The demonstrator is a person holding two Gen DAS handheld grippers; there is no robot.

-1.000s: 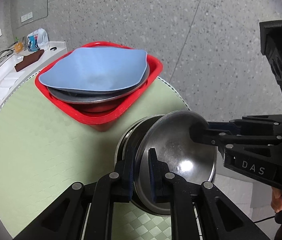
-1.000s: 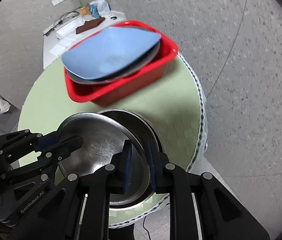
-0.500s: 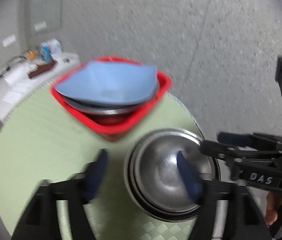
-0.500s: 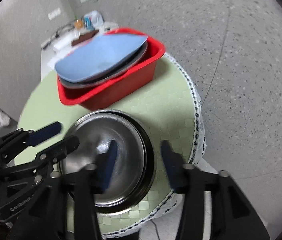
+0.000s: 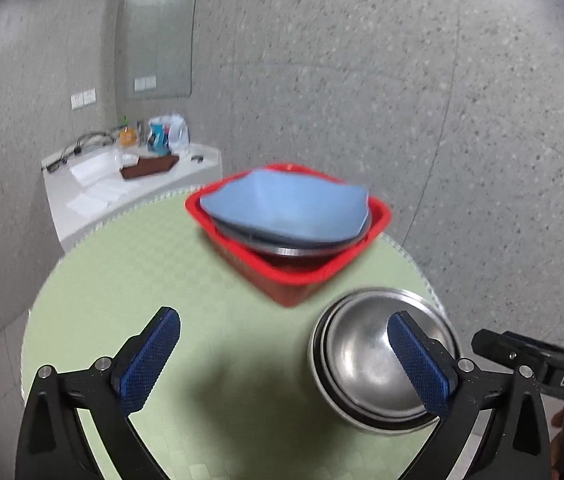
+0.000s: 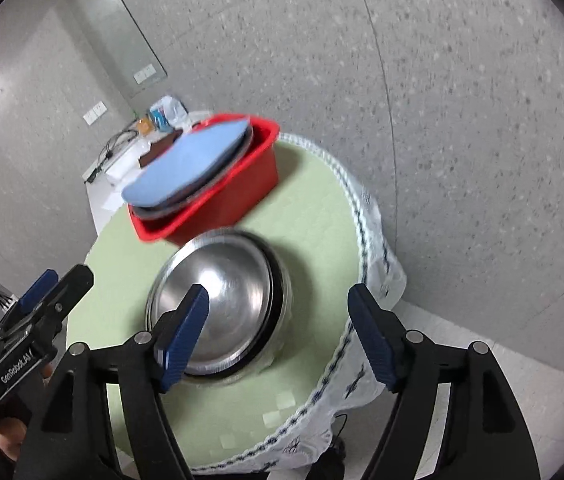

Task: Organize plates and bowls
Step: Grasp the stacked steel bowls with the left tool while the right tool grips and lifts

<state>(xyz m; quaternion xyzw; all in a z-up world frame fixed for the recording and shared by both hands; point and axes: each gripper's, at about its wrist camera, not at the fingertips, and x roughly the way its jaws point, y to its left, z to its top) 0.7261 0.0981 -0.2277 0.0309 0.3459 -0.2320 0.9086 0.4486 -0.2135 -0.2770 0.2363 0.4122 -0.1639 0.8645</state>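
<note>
A stack of steel bowls (image 5: 366, 356) sits nested on the round green table (image 5: 161, 272); it also shows in the right wrist view (image 6: 225, 300). A red bin (image 5: 294, 276) behind it holds a blue square plate (image 5: 286, 208) on steel plates; the bin (image 6: 237, 192) and plate (image 6: 189, 168) show in the right wrist view too. My left gripper (image 5: 282, 356) is open and empty, raised above the table left of the bowls. My right gripper (image 6: 282, 332) is open and empty, raised above the bowls' right side.
A white side counter (image 5: 121, 184) with bottles, cables and papers stands behind the table. The table's lace-edged cloth (image 6: 366, 216) hangs over the right rim. A grey speckled wall is all around.
Both grippers opened and let go of the top steel bowl, which now sits nested in the stack. Both grippers pulled back and up from the bowls.
</note>
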